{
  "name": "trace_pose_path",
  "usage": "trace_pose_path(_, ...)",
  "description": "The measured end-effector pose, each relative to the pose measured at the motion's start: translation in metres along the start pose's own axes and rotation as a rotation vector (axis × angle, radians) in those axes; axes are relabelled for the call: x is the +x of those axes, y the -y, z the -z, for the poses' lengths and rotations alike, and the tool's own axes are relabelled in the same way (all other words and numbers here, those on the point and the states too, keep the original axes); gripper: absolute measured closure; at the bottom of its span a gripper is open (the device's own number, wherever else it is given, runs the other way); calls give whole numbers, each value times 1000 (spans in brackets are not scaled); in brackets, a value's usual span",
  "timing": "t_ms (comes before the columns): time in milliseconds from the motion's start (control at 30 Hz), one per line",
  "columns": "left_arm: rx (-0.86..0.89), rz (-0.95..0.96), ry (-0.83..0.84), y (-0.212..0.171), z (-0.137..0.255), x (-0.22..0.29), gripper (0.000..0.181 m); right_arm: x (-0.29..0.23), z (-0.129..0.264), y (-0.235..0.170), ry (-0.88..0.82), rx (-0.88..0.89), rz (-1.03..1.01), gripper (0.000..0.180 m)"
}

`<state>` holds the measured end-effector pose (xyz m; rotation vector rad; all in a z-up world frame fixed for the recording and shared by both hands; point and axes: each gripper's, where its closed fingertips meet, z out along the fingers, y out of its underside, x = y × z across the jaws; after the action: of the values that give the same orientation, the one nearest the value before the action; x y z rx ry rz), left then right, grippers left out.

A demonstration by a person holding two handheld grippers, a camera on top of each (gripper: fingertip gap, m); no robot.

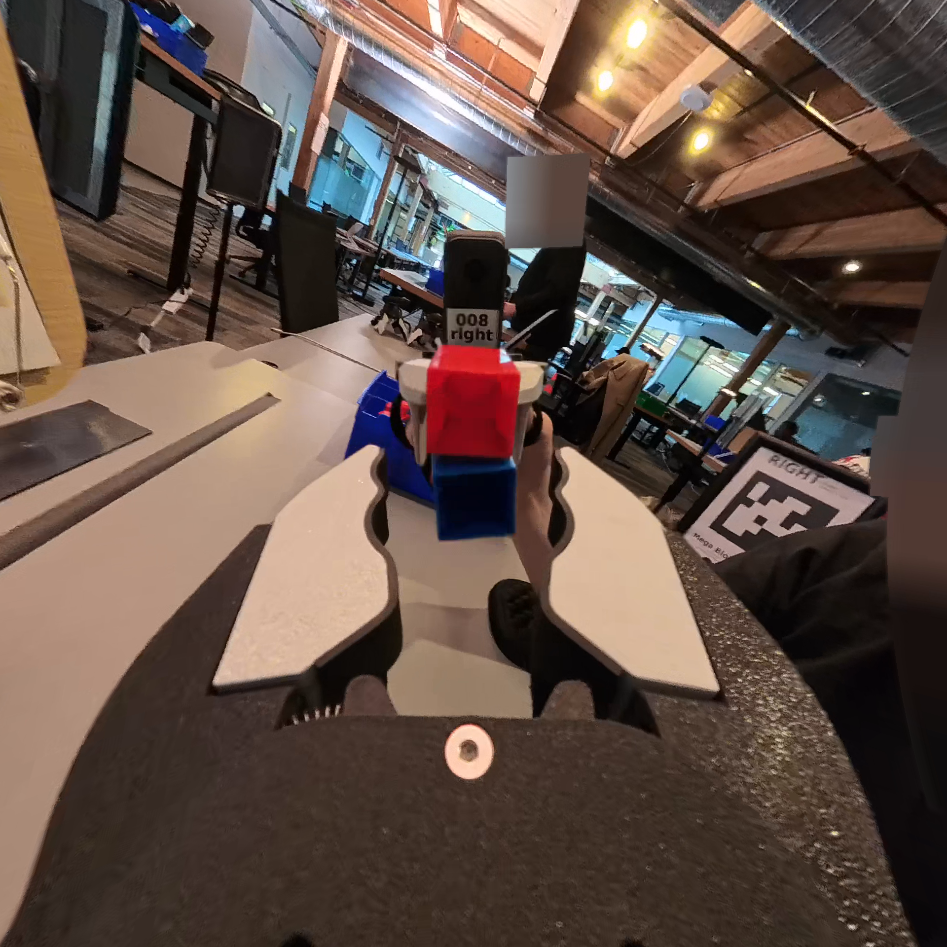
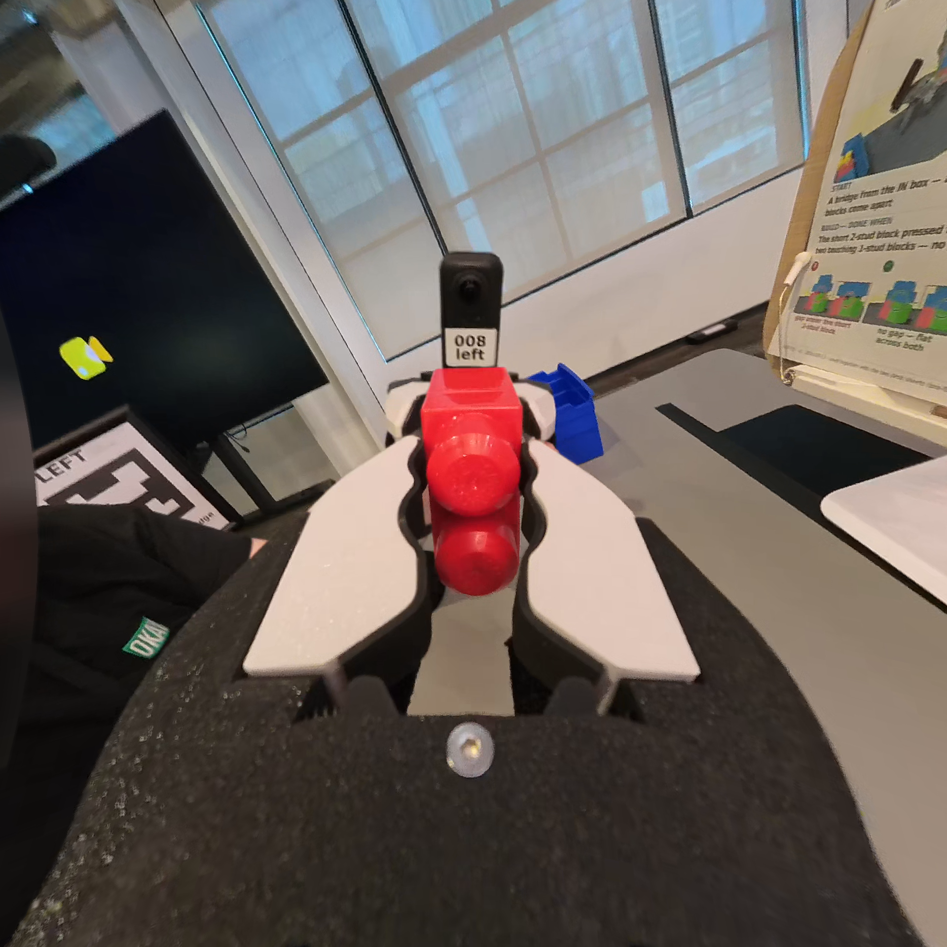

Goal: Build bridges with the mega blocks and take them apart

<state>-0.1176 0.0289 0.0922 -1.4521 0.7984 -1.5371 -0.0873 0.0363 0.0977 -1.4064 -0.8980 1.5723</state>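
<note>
The right tongs are clamped on the red block, studs facing back toward the holder. A blue block is stuck beneath it, both held in the air above the desk, likely so the left tongs, fingers spread, can pull it off. Farther back a blue bin stands on the desk.

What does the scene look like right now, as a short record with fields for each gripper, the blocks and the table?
left gripper: open, holding nothing, pointed at the right gripper
right gripper: shut on the red block, studs toward its own camera
blue block: attached below the red block, as seen in the left wrist view
blue bin: on the grey table, beyond the blocks
</note>
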Motion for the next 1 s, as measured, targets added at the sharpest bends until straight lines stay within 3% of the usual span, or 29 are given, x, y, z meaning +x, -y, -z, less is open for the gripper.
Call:
trace_pose_path(200, -91, 55, -51, -25, -19, 0, 123, 0, 4, 5, -13, 22, 31, 146)
trace_pose_path(300, -95, 38, -53, -30, -25, 1, 144, 1, 2, 3, -23, 12, 39, 146)
trace_pose_path(467, -53, -1, -35, -23, -23, 2, 145, -2, 1, 6, -28, 26, 81, 145)
trace_pose_path(600, 4, -14, -20, -10, -17, 6, 145, 9, 4, 5, -139, 0, 142, 125)
trace_pose_path(700, 10, -13, -26, -6, -14, 9, 145, 5, -2, -3, -110, -43, 140, 120)
trace_pose_path(767, 5, -18, -29, -7, -14, 10, 145, 1, -7, -5, -79, -43, 137, 126)
trace_pose_path(800, 1, -17, -24, -7, -14, 9, 145, -4, -9, -5, -36, -37, 133, 144)
trace_pose_path(1000, -35, -13, -45, -14, -16, 11, 145, -6, -8, -8, 9, -53, 65, 146)
